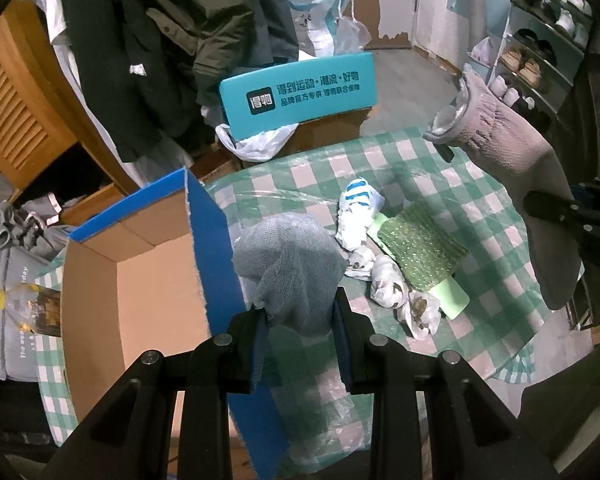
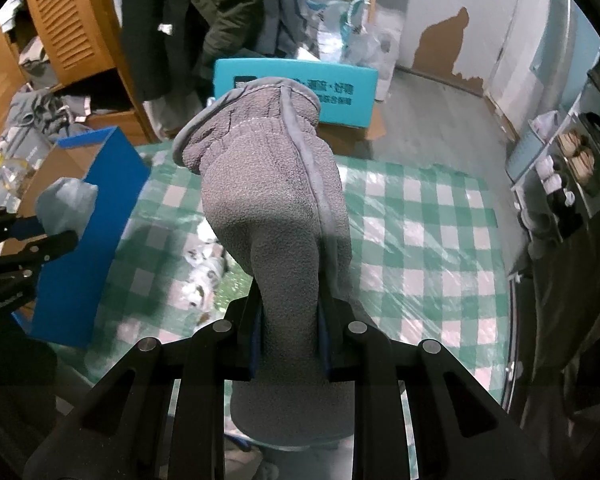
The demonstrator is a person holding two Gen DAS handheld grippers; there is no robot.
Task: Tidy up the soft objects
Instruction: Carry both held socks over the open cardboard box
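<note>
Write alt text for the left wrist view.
The left tongs grip a bunched grey-blue knit cloth beside an open blue cardboard box on a green checked tablecloth. At right, the right tongs hold up a grey fleece glove above crumpled bags and a green glittery item.

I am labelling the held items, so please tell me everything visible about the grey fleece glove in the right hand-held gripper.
The grey fleece glove looks like soft, nubby fleece with a smoother grey trim along its side seam and around the open cuff, and a gathered band below the cuff. The right hand-held gripper is shut on its lower part, so it stands up, cuff upward and leaning slightly, above the green checked tablecloth. Nothing else touches it.
</note>
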